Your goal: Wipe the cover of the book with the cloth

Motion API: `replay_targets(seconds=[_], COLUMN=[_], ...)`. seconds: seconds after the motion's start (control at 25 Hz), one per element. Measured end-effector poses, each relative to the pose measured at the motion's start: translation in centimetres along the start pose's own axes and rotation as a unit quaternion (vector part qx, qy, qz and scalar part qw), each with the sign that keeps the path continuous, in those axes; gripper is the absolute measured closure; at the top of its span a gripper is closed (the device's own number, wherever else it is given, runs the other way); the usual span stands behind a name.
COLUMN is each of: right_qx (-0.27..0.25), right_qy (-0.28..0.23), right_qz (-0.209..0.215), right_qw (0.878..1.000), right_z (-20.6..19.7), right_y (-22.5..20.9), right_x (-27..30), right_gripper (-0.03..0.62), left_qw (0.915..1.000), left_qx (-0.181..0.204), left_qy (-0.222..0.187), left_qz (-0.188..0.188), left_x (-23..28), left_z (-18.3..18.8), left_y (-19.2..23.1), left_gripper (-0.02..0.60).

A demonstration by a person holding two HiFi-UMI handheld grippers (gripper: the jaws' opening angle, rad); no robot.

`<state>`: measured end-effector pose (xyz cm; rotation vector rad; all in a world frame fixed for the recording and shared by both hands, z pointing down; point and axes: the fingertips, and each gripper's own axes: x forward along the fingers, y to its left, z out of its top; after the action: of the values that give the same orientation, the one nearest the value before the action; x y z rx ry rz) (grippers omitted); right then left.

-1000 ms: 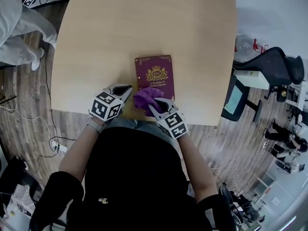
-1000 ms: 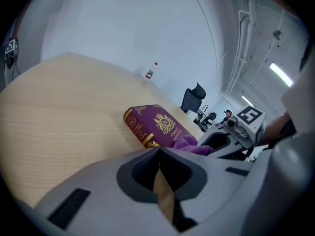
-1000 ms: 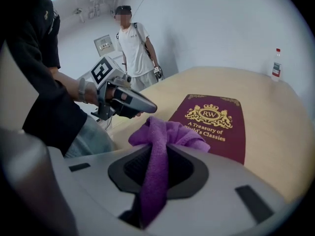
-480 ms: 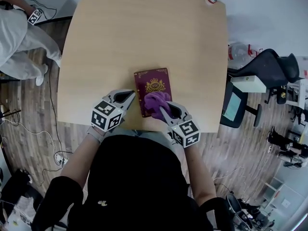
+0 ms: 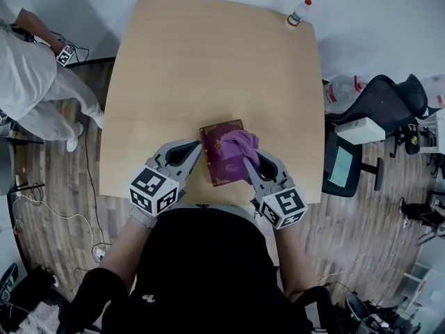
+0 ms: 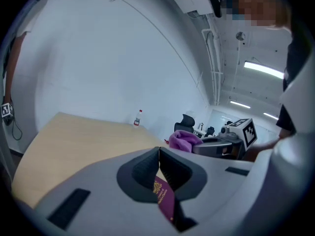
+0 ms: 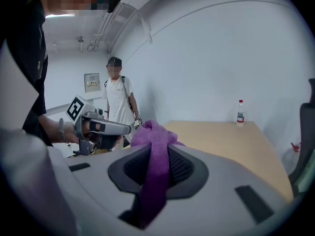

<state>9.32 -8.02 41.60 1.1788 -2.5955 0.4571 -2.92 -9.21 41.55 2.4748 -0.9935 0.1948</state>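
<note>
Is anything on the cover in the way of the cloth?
Nothing visible. The cloth in the right gripper rests on the book, whose cover is otherwise bare; the left gripper clamps only its left edge.

This looks like an office-style lab or test room, with a bare wooden table (image 5: 208, 61), a black swivel chair (image 5: 379, 106), cables (image 5: 88, 176) trailing over the plank floor (image 5: 55, 165), plain white walls (image 6: 98, 58) and ceiling strip lights (image 6: 263, 69).
</note>
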Motion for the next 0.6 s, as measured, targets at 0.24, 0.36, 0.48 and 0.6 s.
replay_targets(seconds=[0.24, 0.36, 0.48, 0.6], right_qx=[-0.015, -0.032, -0.042, -0.048], right_qy=[-0.058, -0.074, -0.09, -0.104], right_qz=[-0.006, -0.005, -0.002, -0.005], right_qw=[0.998, 0.997, 0.995, 0.993], right_z=[6.0, 8.3, 10.2, 11.6], right_y=[0.9, 1.5, 2.0, 2.2], right_x=[-2.0, -2.7, -3.2, -3.8], right_gripper=[0.508, 0.508, 0.508, 0.508], left_qw=[0.9985, 0.9973, 0.9952, 0.9928], left_qx=[0.034, 0.037, 0.047, 0.063], left_qy=[-0.039, -0.059, -0.081, -0.097], left_qz=[0.016, 0.021, 0.029, 0.032], left_x=[-2.4, -3.4, -4.3, -4.8], left_z=[4.0, 5.7, 7.6, 9.3], left_y=[-1.0, -1.2, -1.3, -1.6], left_gripper=[0.561, 0.561, 0.561, 0.561])
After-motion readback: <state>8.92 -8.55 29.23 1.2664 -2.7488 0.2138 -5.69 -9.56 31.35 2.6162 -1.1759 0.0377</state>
